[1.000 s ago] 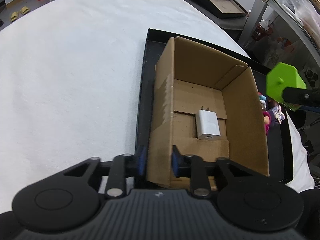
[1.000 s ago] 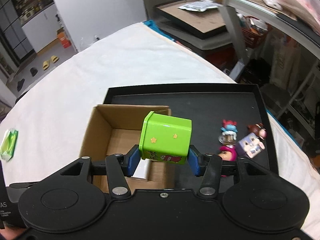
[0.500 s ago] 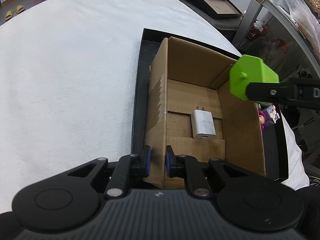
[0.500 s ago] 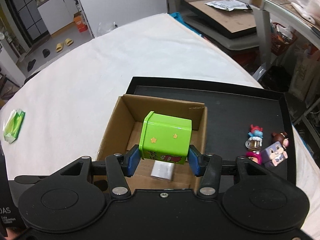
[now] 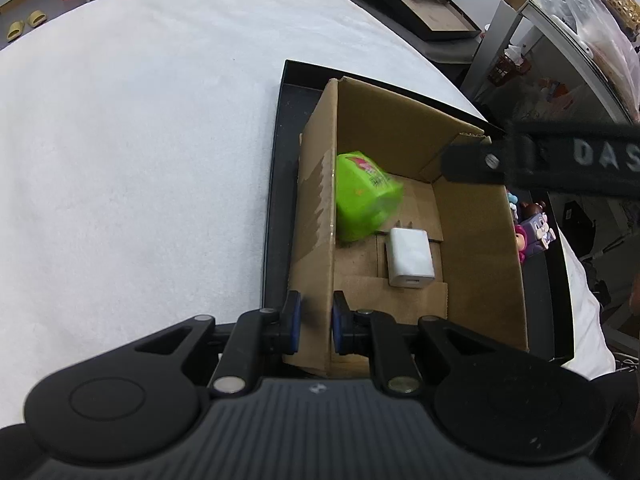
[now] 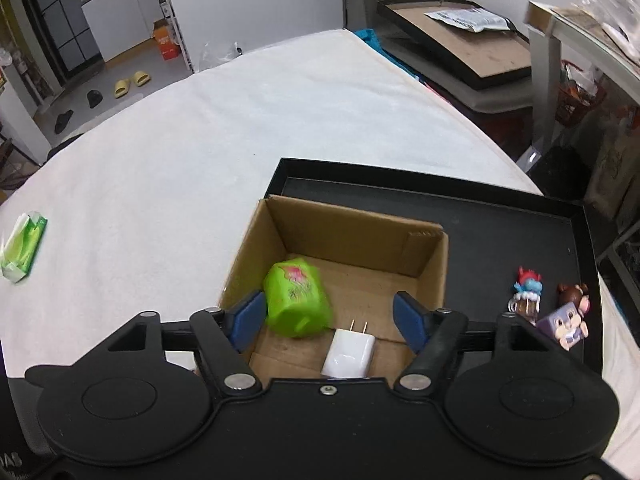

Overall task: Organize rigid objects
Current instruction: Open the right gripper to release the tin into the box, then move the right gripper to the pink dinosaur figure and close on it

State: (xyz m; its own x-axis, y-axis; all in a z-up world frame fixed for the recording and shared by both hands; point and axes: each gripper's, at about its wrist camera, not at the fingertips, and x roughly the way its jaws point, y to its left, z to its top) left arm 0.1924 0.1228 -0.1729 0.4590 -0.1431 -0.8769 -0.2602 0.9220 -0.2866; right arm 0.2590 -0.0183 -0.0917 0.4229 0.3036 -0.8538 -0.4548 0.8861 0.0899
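An open cardboard box [image 5: 480, 248] [image 6: 348, 228] stands in a black tray [image 5: 274, 200] [image 6: 500, 232]. Inside it a lime-green cube box [image 5: 364, 196] [image 6: 298, 298] lies tilted and motion-blurred against the left wall, beside a white charger plug [image 5: 410, 258] [image 6: 350, 354]. My left gripper [image 5: 313, 322] is shut on the box's near-left wall. Above the box, my right gripper [image 6: 330, 316] stands open with nothing between its fingers; its body [image 5: 552, 164] crosses the left wrist view.
Three small toy figures [image 6: 552, 308] [image 5: 534, 228] sit on the tray right of the box. A green packet [image 6: 24, 246] lies far left on the white tablecloth [image 5: 140, 140]. Shelving and a framed board stand beyond the table's right edge.
My right gripper carried the green cube over the box, opened and let it go; the cube dropped in beside the charger. My left gripper closed on the box wall.
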